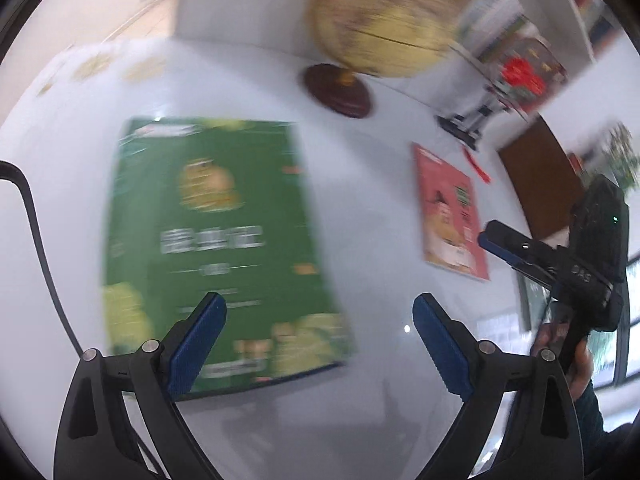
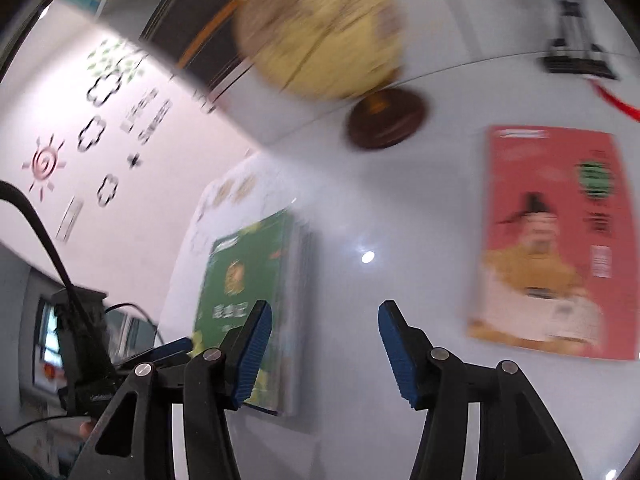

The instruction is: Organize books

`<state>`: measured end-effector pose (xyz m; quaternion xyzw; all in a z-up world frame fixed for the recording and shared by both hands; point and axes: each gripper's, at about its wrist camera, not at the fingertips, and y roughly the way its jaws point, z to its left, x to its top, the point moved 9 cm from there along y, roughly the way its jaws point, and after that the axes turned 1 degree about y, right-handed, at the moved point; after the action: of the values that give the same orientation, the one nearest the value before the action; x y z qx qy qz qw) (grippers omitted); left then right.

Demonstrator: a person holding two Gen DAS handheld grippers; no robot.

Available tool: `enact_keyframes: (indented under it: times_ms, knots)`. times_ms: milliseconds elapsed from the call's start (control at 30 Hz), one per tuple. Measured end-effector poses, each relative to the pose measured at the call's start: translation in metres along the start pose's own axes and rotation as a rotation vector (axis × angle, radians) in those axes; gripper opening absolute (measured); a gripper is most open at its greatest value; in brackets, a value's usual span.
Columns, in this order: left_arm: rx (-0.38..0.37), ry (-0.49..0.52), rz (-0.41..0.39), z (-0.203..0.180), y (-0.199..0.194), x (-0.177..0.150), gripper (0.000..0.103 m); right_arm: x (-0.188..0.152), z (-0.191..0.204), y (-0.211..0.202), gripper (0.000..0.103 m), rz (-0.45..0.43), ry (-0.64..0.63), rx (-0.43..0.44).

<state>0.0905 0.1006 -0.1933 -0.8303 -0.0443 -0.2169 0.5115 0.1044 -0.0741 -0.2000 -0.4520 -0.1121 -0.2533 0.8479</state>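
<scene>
A glossy white table [image 1: 380, 200] filled both views, with a bookshelf [image 1: 560, 12] blurred at the upper right of the left wrist view and a wall with sun and cloud stickers [image 2: 80, 148] at the left of the right wrist view. A yellow globe [image 1: 380, 24] on a dark round base stood at the top centre of the table.

The green book [image 1: 216, 248] lay flat at centre left in the left wrist view; in the right wrist view it [image 2: 248, 288] topped a small stack at lower centre. The red book [image 1: 452, 212] lay flat on its own, well apart, at centre right; in the right wrist view it [image 2: 556, 240] filled the right side.

The left tongs [image 1: 320, 336] stood wide open at the bottom of their view, empty, one pad over the green book's lower edge. The right tongs [image 2: 324, 344] were also apart with nothing between them, above bare table between the two books.
</scene>
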Motion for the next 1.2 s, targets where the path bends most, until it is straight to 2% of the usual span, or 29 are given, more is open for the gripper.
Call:
enact_keyframes:
  times_ms: [100, 200, 367, 433, 667, 767, 933, 1200]
  knots:
    - [-0.024, 0.081, 0.014, -0.05, 0.012, 0.003, 0.094, -0.003, -0.023, -0.03, 0.054, -0.036, -0.001, -0.058]
    - [-0.066, 0.15, 0.038, -0.108, 0.028, 0.001, 0.094, -0.015, -0.042, -0.051, 0.055, -0.034, 0.006, -0.09]
    - [-0.06, 0.284, 0.05, -0.188, 0.052, -0.006, 0.094, -0.033, -0.086, -0.095, 0.055, -0.048, 0.042, -0.153]
    - [-0.07, 0.309, 0.049, -0.212, 0.058, -0.006, 0.094, -0.037, -0.111, -0.119, 0.055, -0.063, 0.055, -0.181]
    - [-0.127, 0.363, 0.061, -0.307, 0.079, -0.013, 0.094, -0.036, -0.196, -0.21, 0.055, -0.115, 0.099, -0.281]
    - [-0.142, 0.374, 0.061, -0.337, 0.087, -0.015, 0.094, -0.037, -0.224, -0.235, 0.055, -0.119, 0.121, -0.309]
    - [-0.153, 0.389, 0.055, -0.387, 0.104, -0.016, 0.094, -0.036, -0.266, -0.274, 0.055, -0.147, 0.148, -0.346]
    - [-0.17, 0.347, 0.062, -0.442, 0.152, -0.022, 0.094, -0.036, -0.344, -0.33, 0.055, -0.179, 0.159, -0.482]
